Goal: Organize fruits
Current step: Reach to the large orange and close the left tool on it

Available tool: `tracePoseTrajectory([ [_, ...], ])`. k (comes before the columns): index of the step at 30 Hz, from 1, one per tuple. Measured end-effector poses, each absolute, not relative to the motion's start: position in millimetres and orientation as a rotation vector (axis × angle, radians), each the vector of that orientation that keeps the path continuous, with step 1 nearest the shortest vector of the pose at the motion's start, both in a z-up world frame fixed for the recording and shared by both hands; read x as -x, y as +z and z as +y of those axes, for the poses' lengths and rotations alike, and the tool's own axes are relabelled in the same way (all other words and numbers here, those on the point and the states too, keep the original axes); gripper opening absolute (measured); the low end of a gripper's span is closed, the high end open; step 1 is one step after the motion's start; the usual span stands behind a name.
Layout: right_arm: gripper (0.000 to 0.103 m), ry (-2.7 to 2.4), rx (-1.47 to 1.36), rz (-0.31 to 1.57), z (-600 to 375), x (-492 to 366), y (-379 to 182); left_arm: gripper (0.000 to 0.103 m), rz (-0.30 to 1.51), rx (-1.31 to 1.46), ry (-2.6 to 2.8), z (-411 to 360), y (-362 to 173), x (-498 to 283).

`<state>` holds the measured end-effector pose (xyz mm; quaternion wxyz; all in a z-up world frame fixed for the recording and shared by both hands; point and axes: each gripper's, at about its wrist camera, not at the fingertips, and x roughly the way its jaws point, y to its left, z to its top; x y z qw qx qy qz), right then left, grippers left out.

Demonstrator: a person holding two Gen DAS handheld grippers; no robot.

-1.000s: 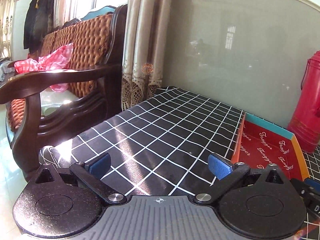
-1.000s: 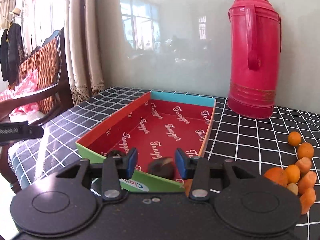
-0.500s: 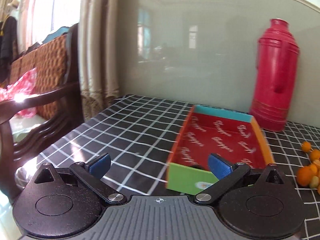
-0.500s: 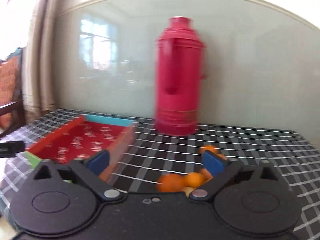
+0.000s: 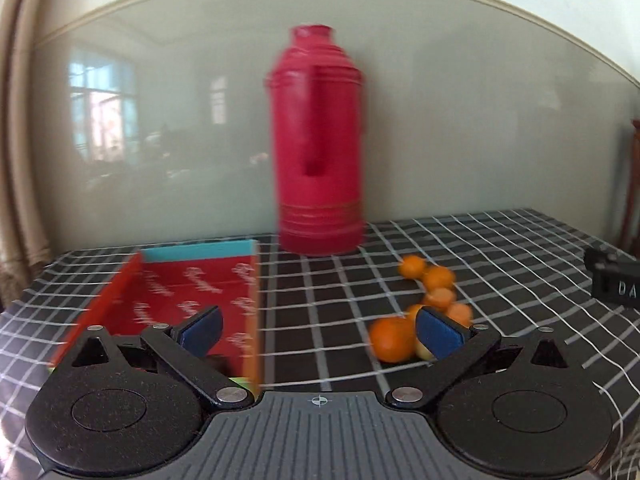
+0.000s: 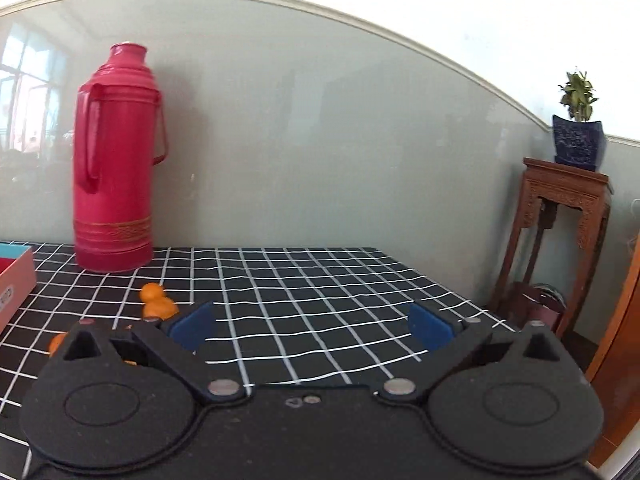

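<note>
A cluster of several small oranges [image 5: 426,308] lies on the black checked tablecloth, right of a shallow red box [image 5: 192,296] with a teal far wall. My left gripper [image 5: 318,332] is open and empty, low over the table between the box and the oranges. In the right wrist view two oranges [image 6: 156,300] show at the left beside the box's corner [image 6: 14,280]. My right gripper [image 6: 310,326] is open and empty, over bare cloth to the right of the oranges. A dark object shows at the box's near end behind my left finger; I cannot tell what it is.
A tall red thermos [image 5: 318,144] stands at the back against the grey wall, also in the right wrist view [image 6: 114,160]. A carved wooden stand [image 6: 560,236] with a potted plant [image 6: 578,128] stands past the table's right edge. The other gripper's body [image 5: 612,280] shows at far right.
Both grippers have swung to the right. The right gripper went from narrow over the box to wide open, past the oranges. The left view went from chair and box to the oranges.
</note>
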<state>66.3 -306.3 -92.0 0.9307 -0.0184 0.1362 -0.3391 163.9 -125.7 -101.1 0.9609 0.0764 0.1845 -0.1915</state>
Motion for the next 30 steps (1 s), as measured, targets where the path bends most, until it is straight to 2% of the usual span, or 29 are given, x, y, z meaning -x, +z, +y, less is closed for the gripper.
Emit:
tracePoseTrajectory([
  [4,0.097,-0.667,0.024,0.28,-312,-57,-93,0.102,0.407,-0.192,-0.415,-161,-113,-167],
  [6,0.097,-0.651,0.016,0.276,-315,-54,-92,0.094,0.443,-0.193,-0.416,-170,-120,-178],
  [7,0.097,-0.647,0.014,0.274,-315,-53,-91,0.084,0.478,-0.184,-0.418,-175,-124,-186],
  [8,0.097,-0.644,0.014,0.274,-315,-52,-91,0.079,0.514,-0.168,-0.419,-179,-128,-194],
  [18,0.097,-0.635,0.012,0.267,-319,-48,-92,0.074,0.565,-0.091,-0.383,-188,-147,-224],
  [21,0.097,-0.636,0.004,0.266,-319,-47,-91,0.061,0.568,-0.05,-0.394,-187,-149,-227],
  [23,0.097,-0.631,-0.009,0.268,-320,-47,-92,0.042,0.578,-0.029,-0.403,-186,-149,-227],
  [30,0.097,-0.617,-0.048,0.271,-322,-48,-92,0.04,0.582,0.002,-0.403,-180,-151,-222],
])
